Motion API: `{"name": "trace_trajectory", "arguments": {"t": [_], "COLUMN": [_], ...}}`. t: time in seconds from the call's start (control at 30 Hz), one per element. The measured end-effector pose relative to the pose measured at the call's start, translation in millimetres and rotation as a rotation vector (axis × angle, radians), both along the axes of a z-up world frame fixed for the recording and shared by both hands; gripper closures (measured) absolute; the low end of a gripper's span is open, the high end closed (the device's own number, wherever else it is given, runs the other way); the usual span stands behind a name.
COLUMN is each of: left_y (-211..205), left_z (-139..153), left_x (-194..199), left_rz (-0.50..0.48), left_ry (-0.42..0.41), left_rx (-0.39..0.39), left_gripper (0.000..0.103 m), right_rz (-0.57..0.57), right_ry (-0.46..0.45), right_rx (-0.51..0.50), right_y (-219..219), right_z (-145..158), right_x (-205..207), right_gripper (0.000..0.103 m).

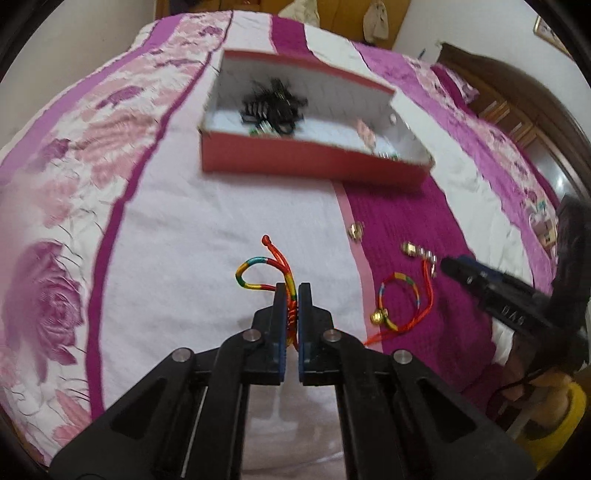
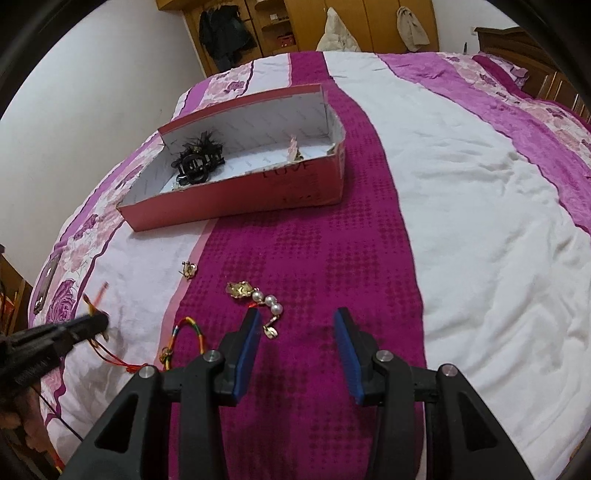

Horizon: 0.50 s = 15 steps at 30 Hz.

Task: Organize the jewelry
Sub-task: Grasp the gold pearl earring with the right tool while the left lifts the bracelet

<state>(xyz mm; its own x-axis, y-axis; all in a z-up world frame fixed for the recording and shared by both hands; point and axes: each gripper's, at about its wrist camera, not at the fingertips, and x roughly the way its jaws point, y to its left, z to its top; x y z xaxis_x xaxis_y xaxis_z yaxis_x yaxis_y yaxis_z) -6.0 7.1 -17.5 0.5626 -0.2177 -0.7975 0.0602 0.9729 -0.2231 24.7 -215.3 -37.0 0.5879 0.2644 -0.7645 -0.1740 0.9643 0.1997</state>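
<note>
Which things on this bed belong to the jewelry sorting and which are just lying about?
Job: red box, rainbow cord bracelet clamped in left gripper, bell bracelet, pearl earring, small gold earring, open right gripper.

Lying about: phone, hanging clothes.

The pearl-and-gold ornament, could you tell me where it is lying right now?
In the right wrist view the pearl-and-gold ornament lies on the bedspread's magenta stripe, just ahead of the open right gripper, nearer its left fingertip.

2 cord bracelets (image 1: 273,273) (image 1: 400,301), 1 pearl brooch (image 2: 258,299), 1 earring (image 2: 189,269), 1 box (image 2: 236,199).
</note>
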Motion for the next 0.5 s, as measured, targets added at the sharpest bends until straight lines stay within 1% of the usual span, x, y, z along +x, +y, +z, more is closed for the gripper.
{"name": "trace_trajectory", "arguments": {"t": [0.17,0.23,0.43,0.5], "left_y": [14.3,19.7,25.7,26.1], "left_z": [10.9,10.9,7.1,7.2], "left_x": [2.6,4.7,8.7,8.8], "left_rz": [0.035,0.053,0.07,0.07], "left_ry": [-0.029,-0.023,-0.012,-0.006], "left_rx": [-0.01,-0.013,-0.013,-0.011], "left_gripper": [0.103,0.103,0.103,0.103], "right_rz": [0.037,0.063,0.131,0.15], "right_ry": [0.001,0.011,0.034,0.049], "right_rx": [0.0,-0.009,-0.046,-0.081], "right_y": [8.9,14.6,31.6,38.6], "right_z": [1.7,0.4,-5.0,-9.4], "right_x": [10.0,14.0,24.3,28.9], "right_gripper": [0.059,0.059,0.059,0.059]}}
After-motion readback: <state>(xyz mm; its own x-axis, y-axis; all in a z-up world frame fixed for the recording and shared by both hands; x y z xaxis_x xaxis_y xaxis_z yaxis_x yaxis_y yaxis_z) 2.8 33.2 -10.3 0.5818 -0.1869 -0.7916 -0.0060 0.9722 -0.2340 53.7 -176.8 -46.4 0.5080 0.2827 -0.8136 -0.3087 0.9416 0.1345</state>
